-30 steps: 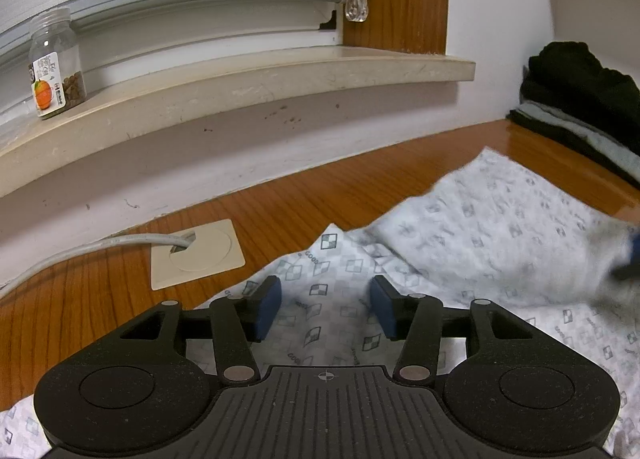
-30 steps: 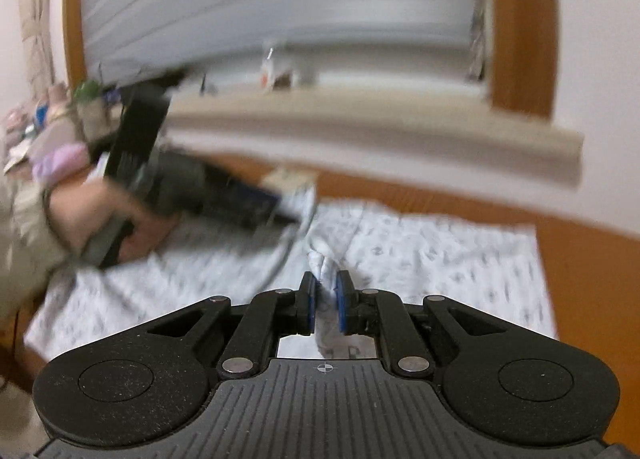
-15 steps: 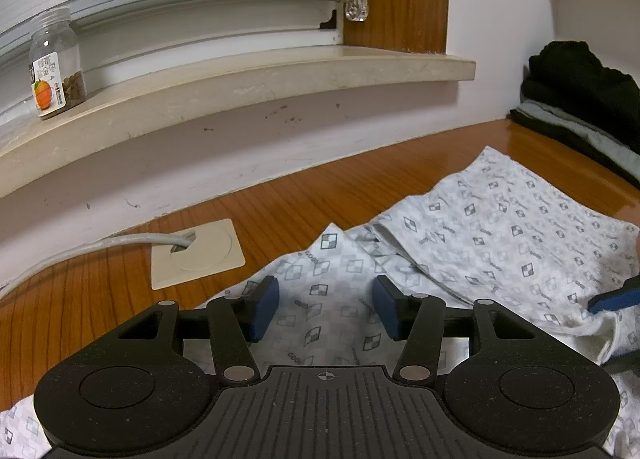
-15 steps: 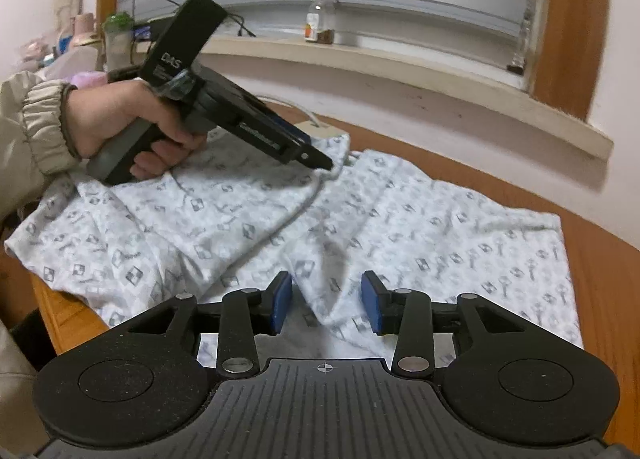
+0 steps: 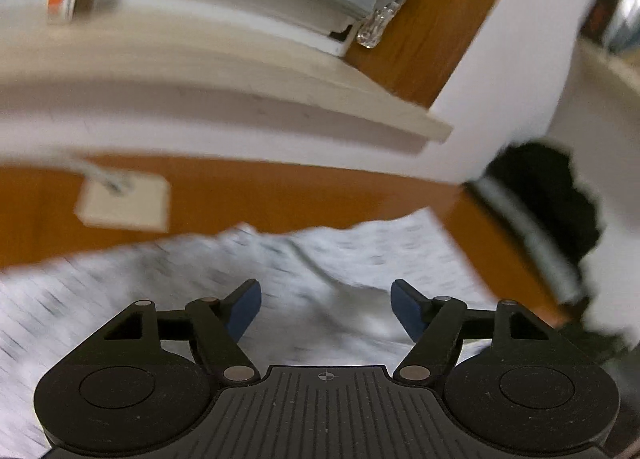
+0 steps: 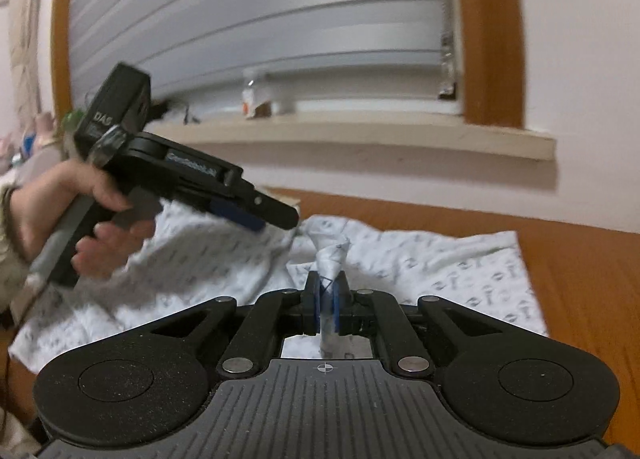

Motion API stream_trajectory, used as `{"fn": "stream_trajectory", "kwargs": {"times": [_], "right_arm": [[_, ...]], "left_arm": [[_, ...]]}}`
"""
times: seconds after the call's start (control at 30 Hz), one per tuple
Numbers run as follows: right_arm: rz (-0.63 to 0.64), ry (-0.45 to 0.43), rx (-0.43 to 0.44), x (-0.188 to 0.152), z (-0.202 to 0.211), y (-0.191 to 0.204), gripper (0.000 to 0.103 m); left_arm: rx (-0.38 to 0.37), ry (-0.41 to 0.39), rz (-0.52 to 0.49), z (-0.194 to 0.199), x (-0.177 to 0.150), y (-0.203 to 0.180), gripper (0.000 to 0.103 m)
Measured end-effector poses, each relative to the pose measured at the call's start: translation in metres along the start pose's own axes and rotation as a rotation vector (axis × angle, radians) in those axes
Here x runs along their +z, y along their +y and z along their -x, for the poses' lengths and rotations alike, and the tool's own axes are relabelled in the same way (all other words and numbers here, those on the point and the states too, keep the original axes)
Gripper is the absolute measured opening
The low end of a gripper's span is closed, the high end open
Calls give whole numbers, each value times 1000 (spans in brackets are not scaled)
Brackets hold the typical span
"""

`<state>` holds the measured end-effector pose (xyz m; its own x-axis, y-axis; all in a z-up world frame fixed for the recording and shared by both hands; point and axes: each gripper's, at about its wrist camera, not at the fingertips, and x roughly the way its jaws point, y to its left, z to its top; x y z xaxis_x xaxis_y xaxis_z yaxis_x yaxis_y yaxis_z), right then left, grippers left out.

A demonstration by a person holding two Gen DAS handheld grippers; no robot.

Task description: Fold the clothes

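step: regrasp for next fold | cloth [image 6: 420, 259] spread on surface [image 6: 580, 259] | right tongs [image 6: 328, 301] clamped on a pinched-up ridge of cloth near its middle | left tongs [image 5: 326, 305] opening, nothing between pads, above cloth's far edge | next: my left needs a matching pinch, then lift both together.

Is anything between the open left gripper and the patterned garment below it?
Nothing visible: the left gripper, jaws opening, hangs directly over the patterned garment, nothing between them. The right gripper already pinches a fold.
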<state>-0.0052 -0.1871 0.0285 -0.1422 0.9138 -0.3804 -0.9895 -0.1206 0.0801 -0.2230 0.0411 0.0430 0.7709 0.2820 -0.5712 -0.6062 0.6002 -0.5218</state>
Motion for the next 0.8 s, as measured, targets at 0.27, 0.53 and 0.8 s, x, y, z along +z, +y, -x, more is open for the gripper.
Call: {"fn": "stream_trajectory", "kwargs": {"times": [0.27,0.53,0.8], "right_arm": [[-19,-55,-29,1,11,-4,7],[74,6,19,-12,6,10,8],[150,1,19,-15,6,23,10]], "left_arm": [[-152,38,314,-24,-6,16,78],[-173,5,394,-31,-6,20,79],[-53,-13,273,-33,-9,6,53]]}}
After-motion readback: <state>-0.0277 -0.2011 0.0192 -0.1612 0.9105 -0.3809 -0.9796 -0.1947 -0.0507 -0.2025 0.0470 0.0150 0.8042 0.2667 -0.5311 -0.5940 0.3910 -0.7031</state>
